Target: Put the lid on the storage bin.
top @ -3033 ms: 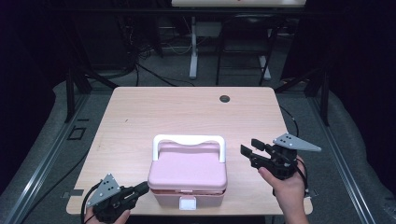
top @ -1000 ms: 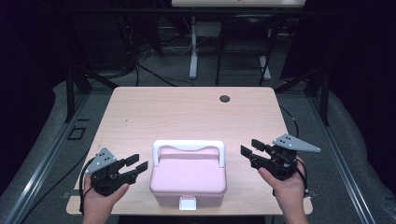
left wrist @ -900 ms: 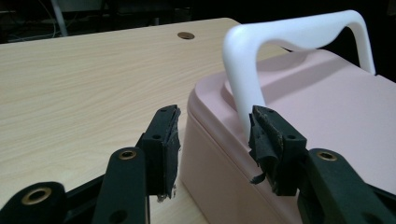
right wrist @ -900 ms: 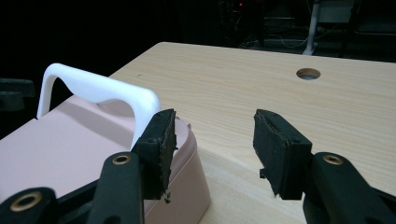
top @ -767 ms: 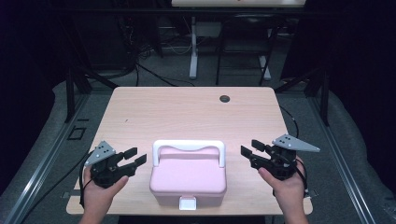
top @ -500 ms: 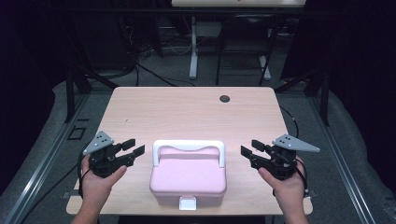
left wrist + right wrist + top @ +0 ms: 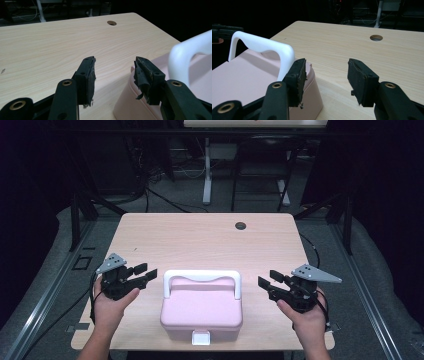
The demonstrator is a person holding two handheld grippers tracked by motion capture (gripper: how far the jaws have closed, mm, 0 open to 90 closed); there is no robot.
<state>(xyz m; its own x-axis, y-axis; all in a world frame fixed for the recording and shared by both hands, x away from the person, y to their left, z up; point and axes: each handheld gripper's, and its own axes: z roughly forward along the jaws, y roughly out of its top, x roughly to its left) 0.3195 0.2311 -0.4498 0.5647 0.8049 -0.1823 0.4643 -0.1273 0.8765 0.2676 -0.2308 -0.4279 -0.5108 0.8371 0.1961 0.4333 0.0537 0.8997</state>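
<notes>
A pink lidded box point(image 7: 201, 310) with a raised white handle point(image 7: 201, 276) stands near the table's front edge, in the middle. My left gripper point(image 7: 146, 272) hovers just left of the box's far left corner, open and holding nothing. In the left gripper view its jaws point(image 7: 115, 61) stand apart, with the pink box point(image 7: 130, 105) and the handle point(image 7: 185, 52) to their right. My right gripper point(image 7: 268, 279) is off the box's right side, pointing at it, open and holding nothing. In the right gripper view the jaws point(image 7: 326, 62) frame bare wood beside the box point(image 7: 242, 82) and the handle point(image 7: 262, 43).
The box has a white latch point(image 7: 201, 337) on its front face. The light wooden table point(image 7: 200, 240) has a round cable hole point(image 7: 241, 225) near its far edge. Dark floor, cables and a white stand lie beyond the table.
My left gripper has moved away from the front edge, along the box's left side to its far left corner. The right gripper and the box have stayed put.
</notes>
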